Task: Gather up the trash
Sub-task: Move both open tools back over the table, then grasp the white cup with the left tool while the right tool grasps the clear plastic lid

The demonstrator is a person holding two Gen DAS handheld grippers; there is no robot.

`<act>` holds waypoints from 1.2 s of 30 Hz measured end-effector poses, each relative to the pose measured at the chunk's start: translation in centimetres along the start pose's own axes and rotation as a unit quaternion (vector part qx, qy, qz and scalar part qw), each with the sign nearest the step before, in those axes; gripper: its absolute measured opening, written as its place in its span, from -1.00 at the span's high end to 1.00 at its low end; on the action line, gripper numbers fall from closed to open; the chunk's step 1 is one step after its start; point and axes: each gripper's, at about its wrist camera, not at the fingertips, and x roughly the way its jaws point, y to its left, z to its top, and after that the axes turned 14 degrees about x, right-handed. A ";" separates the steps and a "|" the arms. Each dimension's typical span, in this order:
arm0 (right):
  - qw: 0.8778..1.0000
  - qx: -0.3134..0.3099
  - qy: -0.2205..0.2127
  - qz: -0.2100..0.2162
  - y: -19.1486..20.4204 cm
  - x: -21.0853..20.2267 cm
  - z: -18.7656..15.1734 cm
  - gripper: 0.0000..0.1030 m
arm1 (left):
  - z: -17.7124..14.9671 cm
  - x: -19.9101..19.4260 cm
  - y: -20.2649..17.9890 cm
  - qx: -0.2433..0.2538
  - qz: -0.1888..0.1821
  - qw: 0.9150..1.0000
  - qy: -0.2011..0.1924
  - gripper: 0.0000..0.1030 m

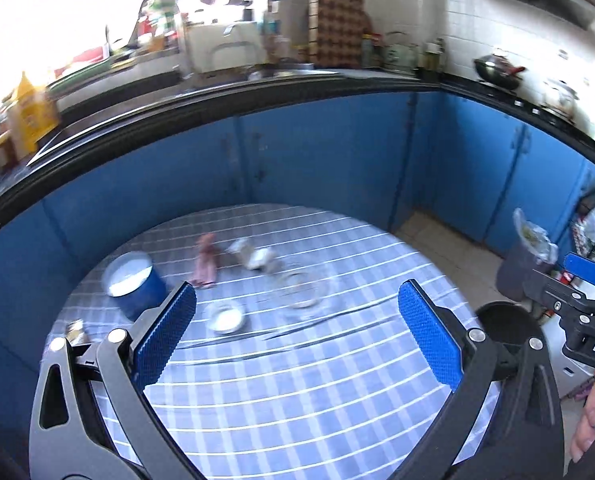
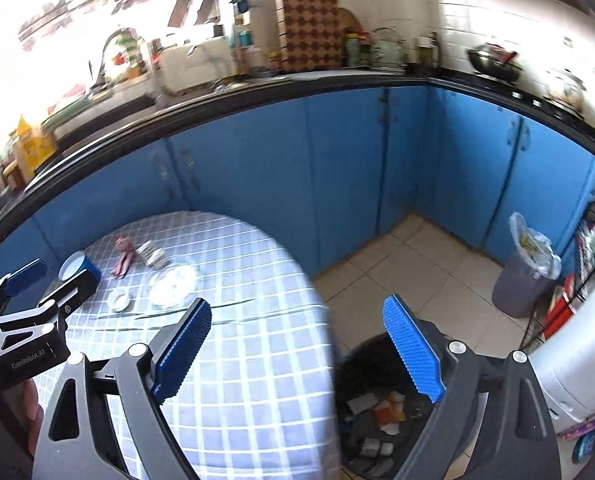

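Several crumpled scraps (image 2: 381,412) (white, orange) in black bin (image 2: 347,364).

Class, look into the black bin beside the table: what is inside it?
The black bin holds mixed scraps, white, grey and orange. Its bottom is covered by them, and the right fingers hide one side.

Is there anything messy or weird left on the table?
Yes. A crumpled silvery wrapper and a pink scrap lie loose on the checked tablecloth near the blue tin. They look like trash not yet in the black bin. Both grippers are open and empty.
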 end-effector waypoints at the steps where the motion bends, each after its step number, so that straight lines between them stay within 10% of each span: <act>1: 1.000 -0.006 0.004 0.002 0.9 0.5 -0.2 -0.66 | -0.5 0.3 0.9 -0.003 0.002 1.000 0.005 -0.93; 21: 0.995 -0.046 0.082 -0.022 7.8 11.7 -2.3 -0.66 | -5.2 11.4 6.6 -0.025 -0.034 0.993 0.112 -0.91; 36: 0.993 -0.052 0.109 0.001 9.3 15.1 -2.3 -0.66 | -5.9 14.1 7.4 -0.022 -0.030 0.990 0.138 0.19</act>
